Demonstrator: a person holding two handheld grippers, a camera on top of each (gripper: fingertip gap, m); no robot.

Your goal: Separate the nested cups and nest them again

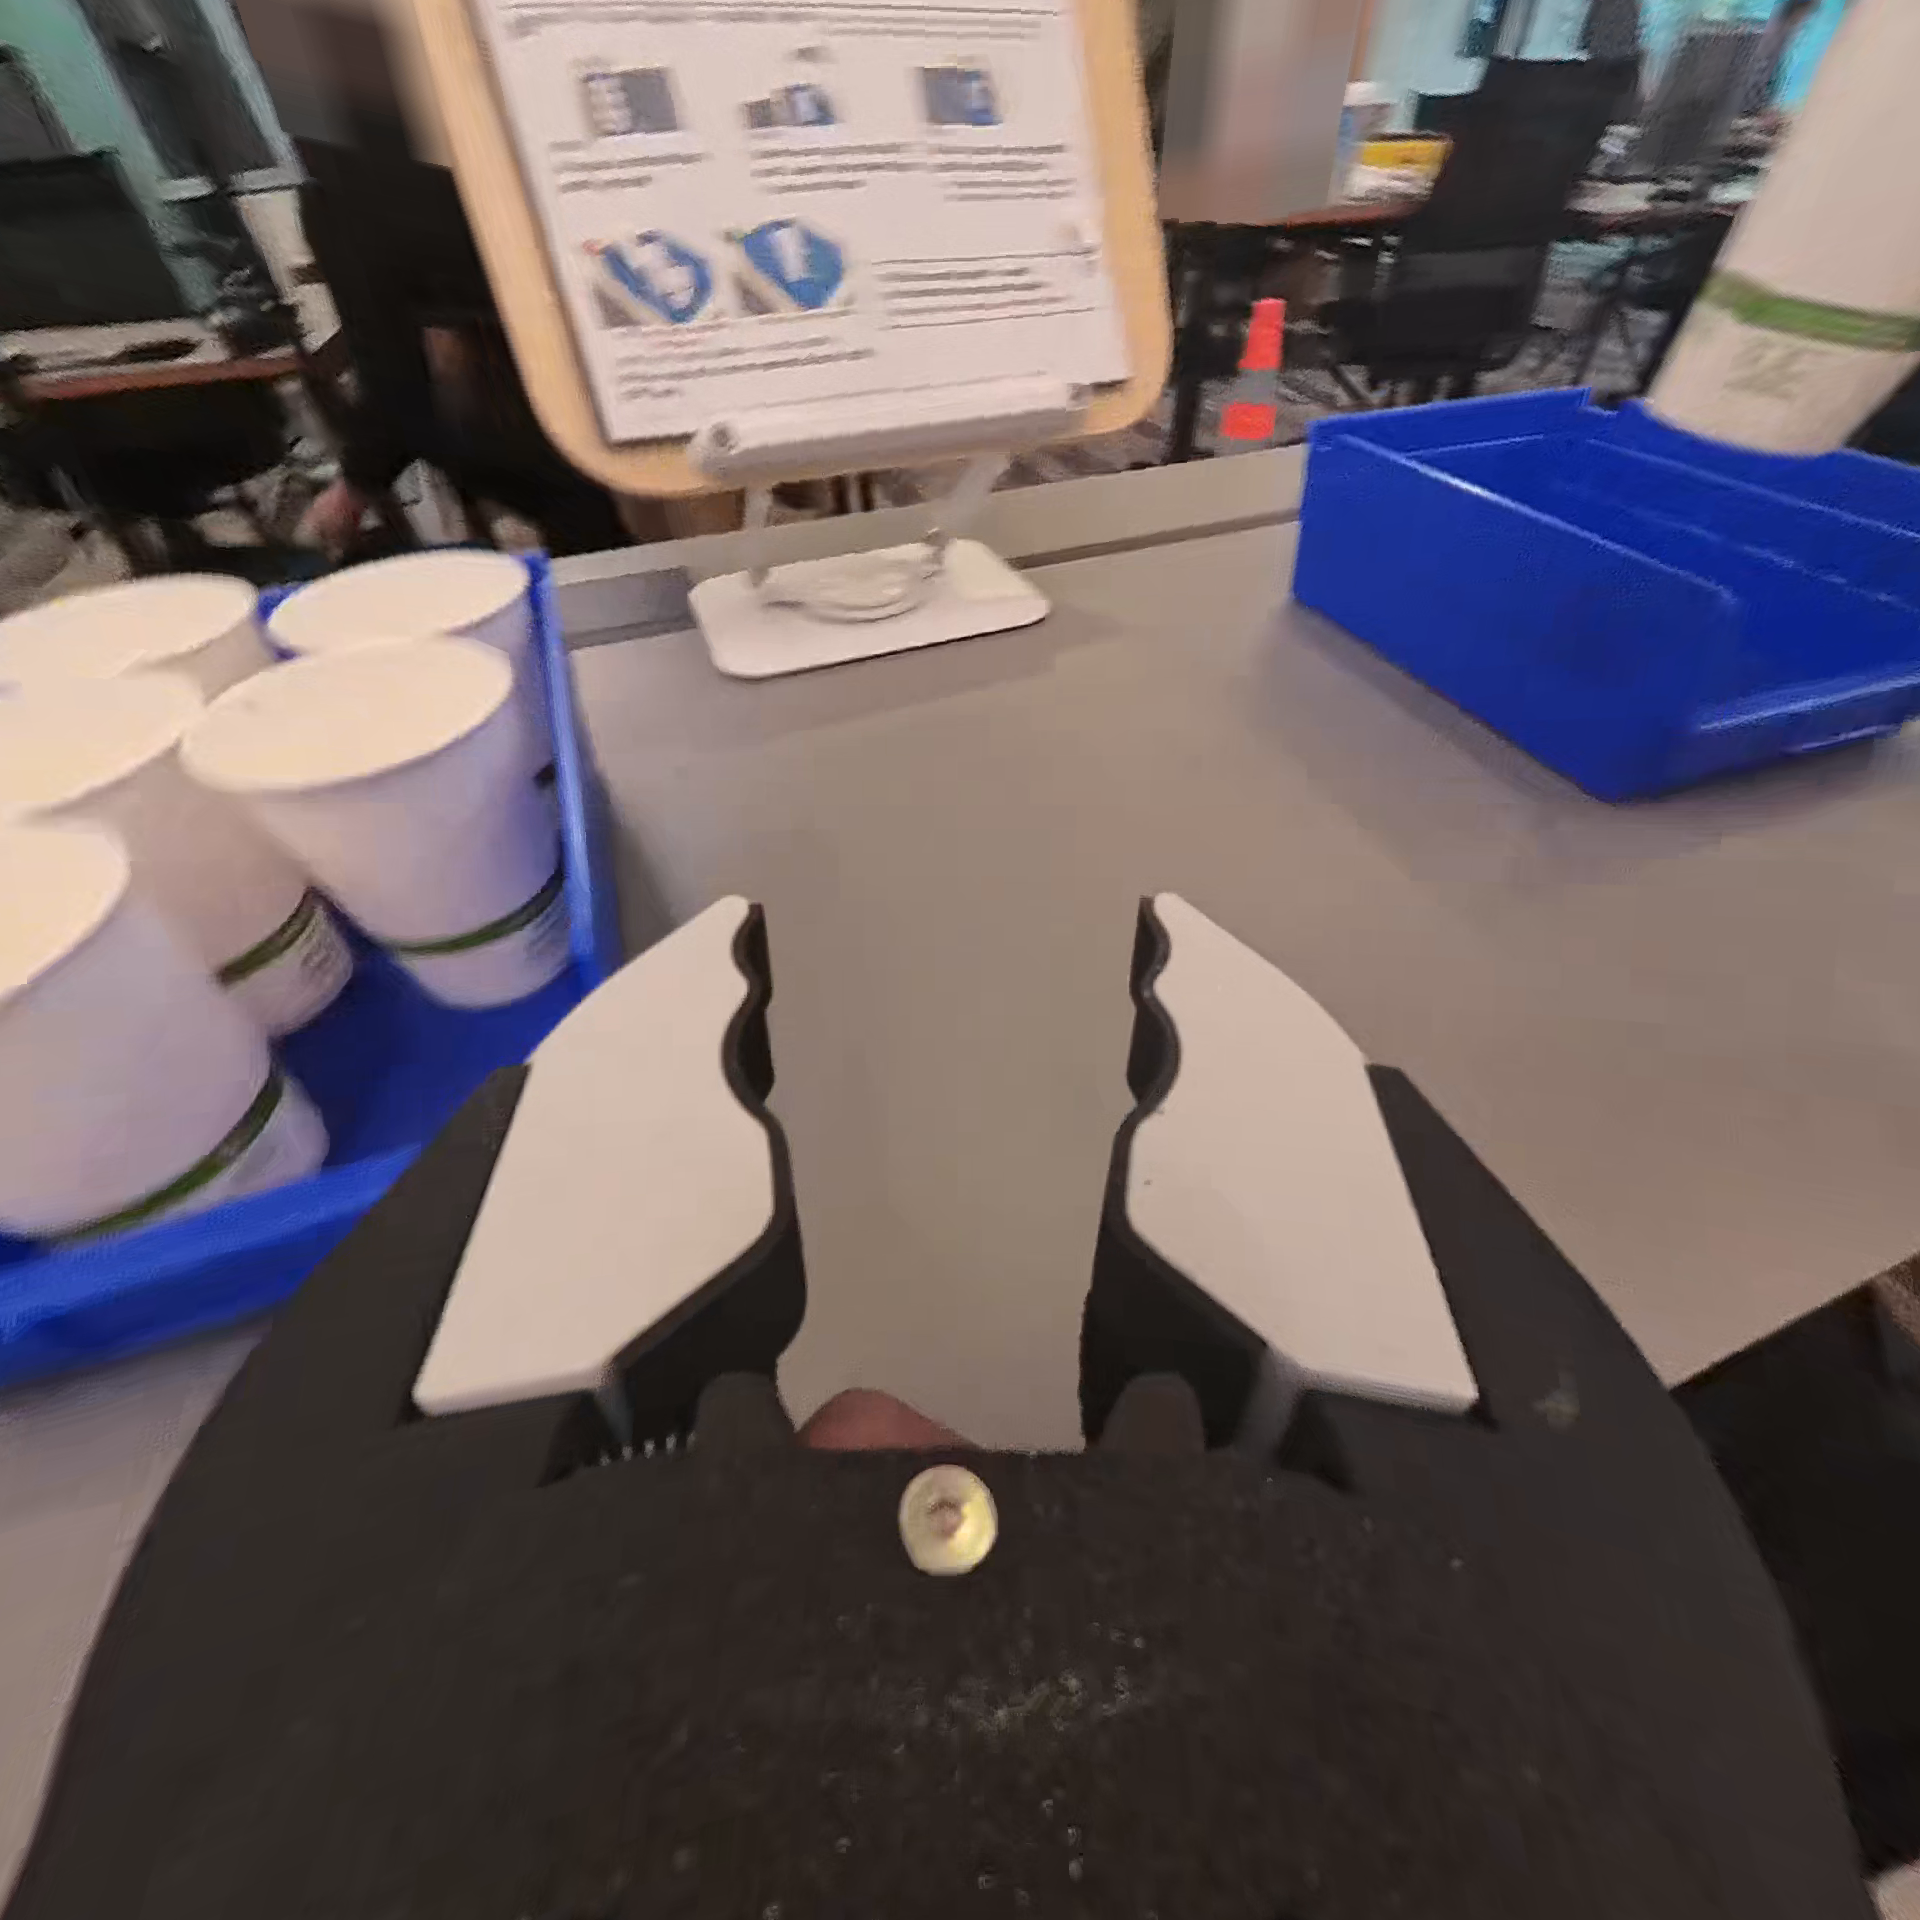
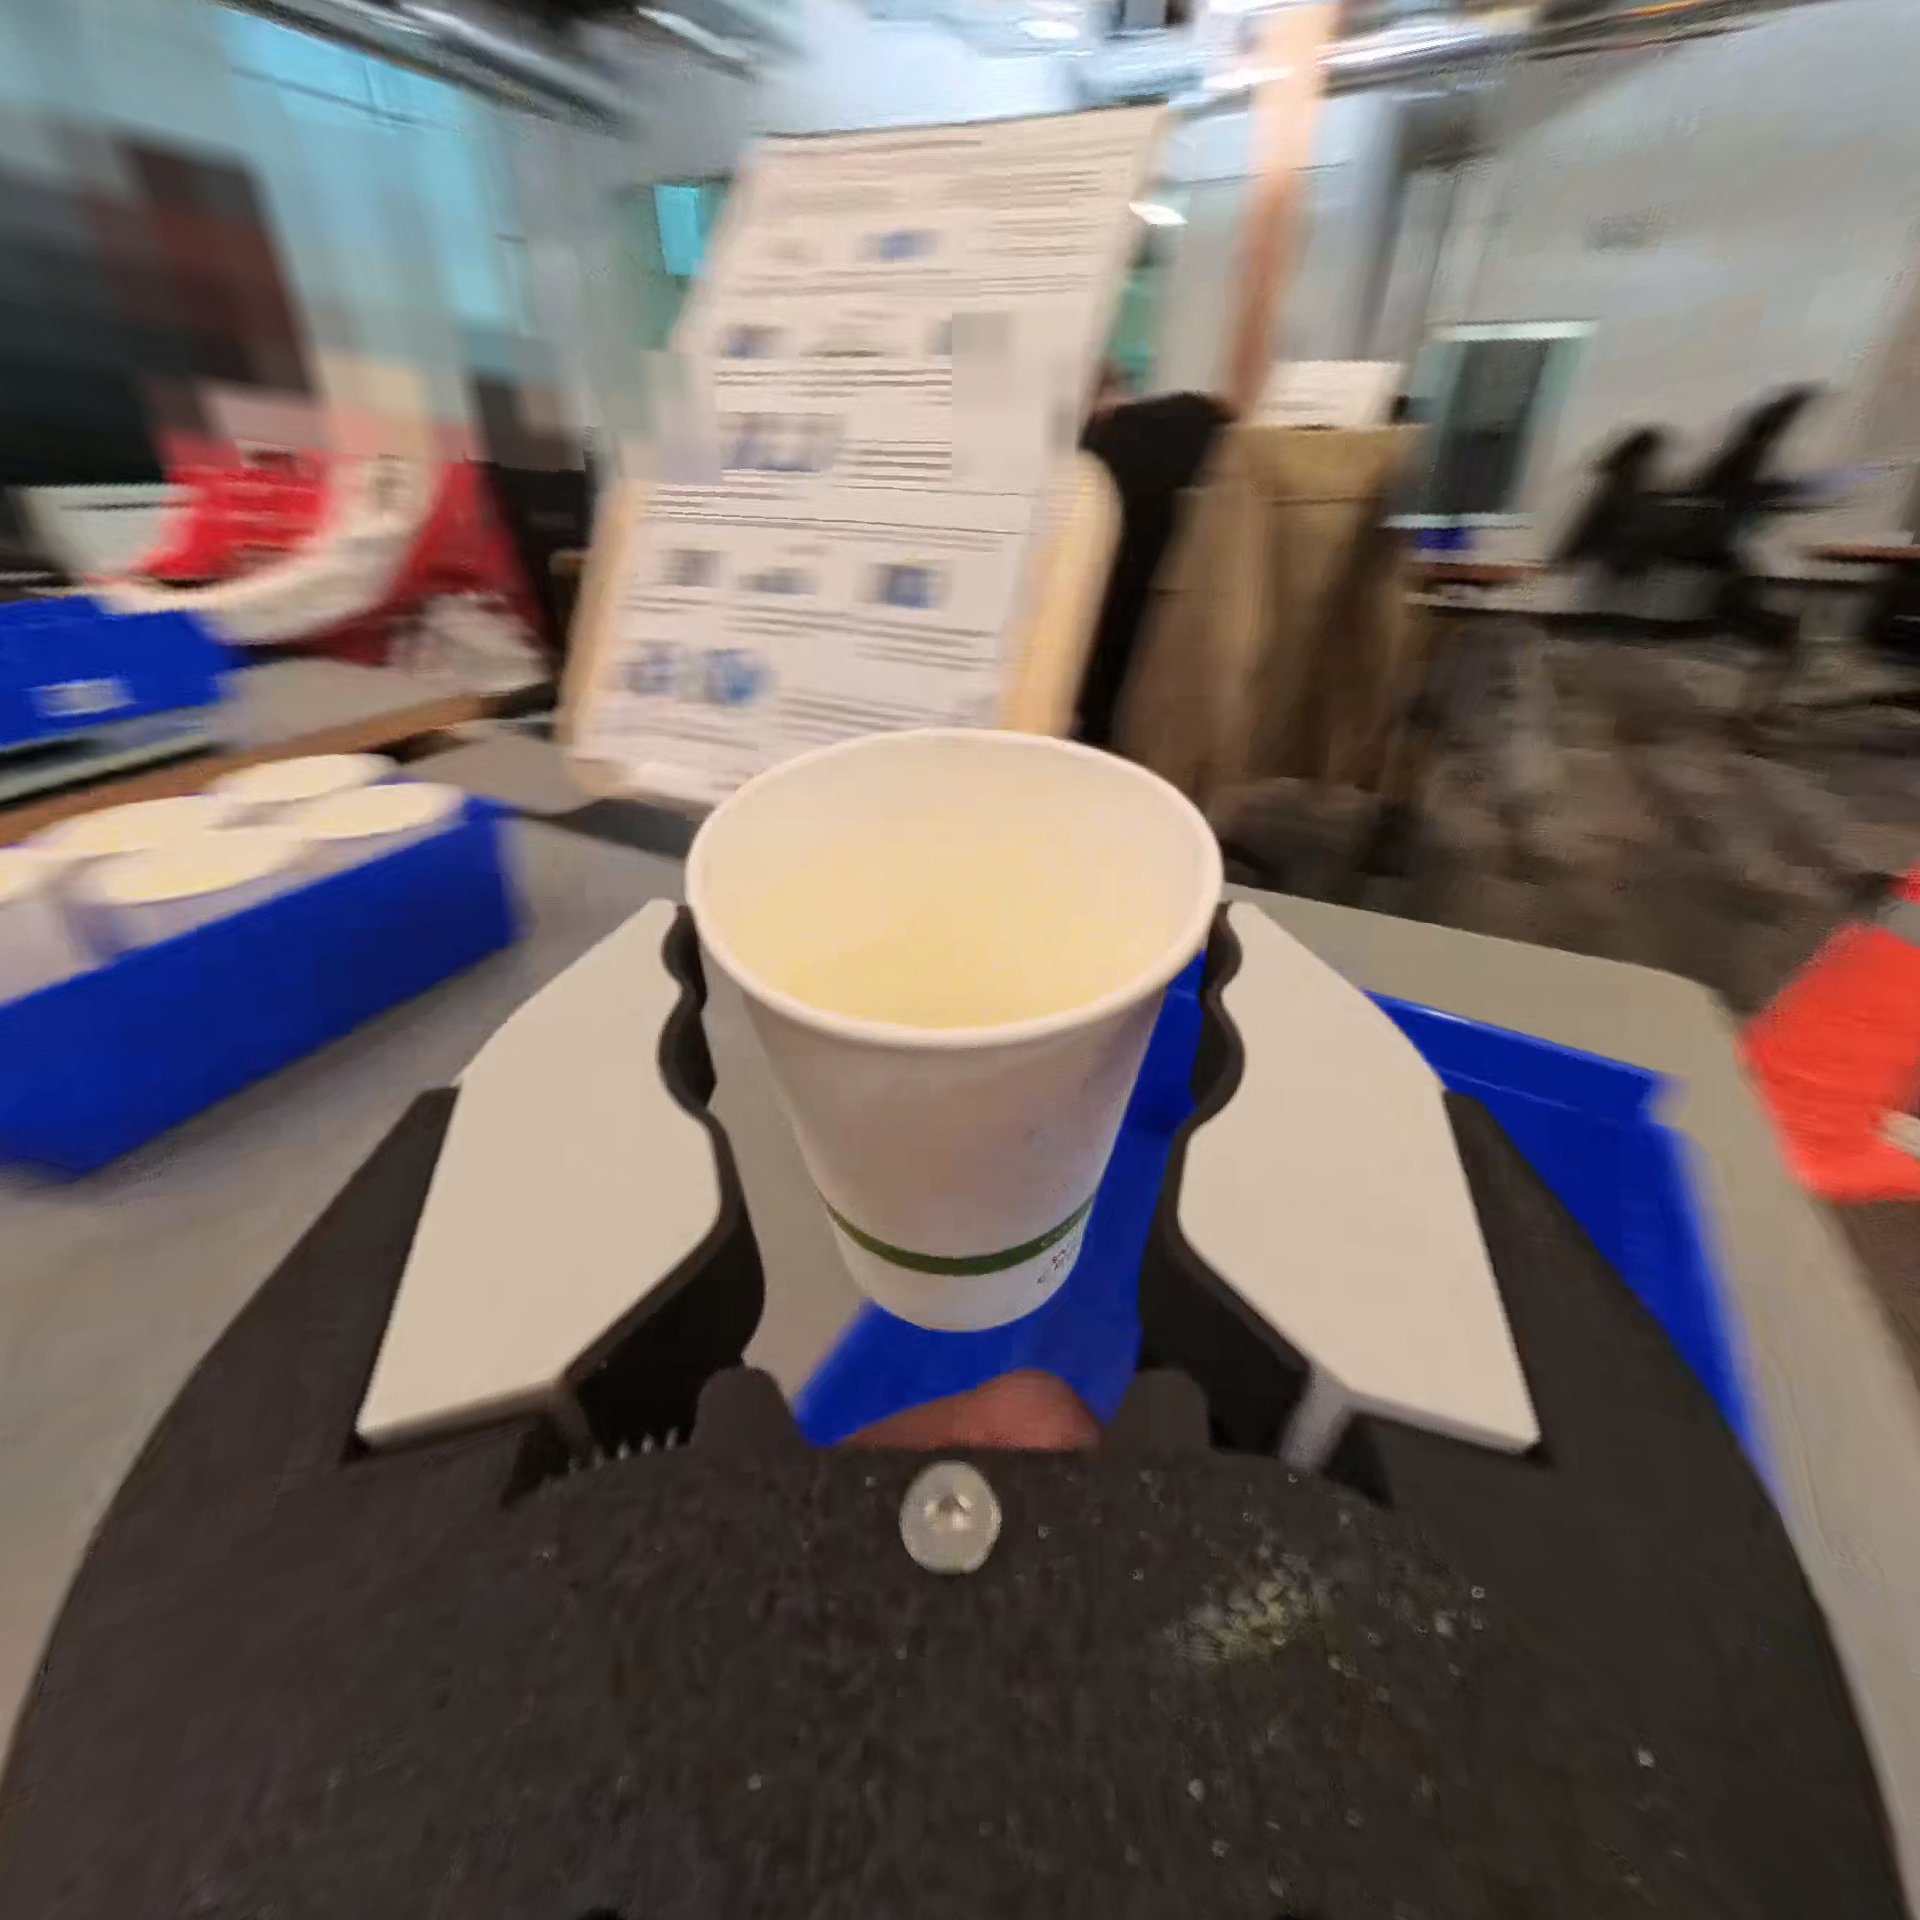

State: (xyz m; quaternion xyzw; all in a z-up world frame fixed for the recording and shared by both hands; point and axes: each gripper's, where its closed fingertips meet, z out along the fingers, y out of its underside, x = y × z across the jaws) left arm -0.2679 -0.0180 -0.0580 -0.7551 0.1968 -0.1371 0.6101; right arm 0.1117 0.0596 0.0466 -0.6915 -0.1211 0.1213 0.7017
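Right tongs (image 2: 951, 997) pinched one upright white paper cup (image 2: 951, 1039) above a blue bin (image 2: 1538, 1081); left tongs (image 1: 951, 997) hung spread and empty over the grey table (image 1: 1039, 810).

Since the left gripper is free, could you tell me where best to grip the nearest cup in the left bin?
Grip the front cup just under its rim, jaws across the upper wall, coming from above: it leans, neighbours crowd it, and the bin wall blocks its base.

surface: grey table (image 1: 1039, 790) | on it: two blue bins (image 1: 1600, 613) (image 1: 208, 1278), white sign stand (image 1: 868, 613)
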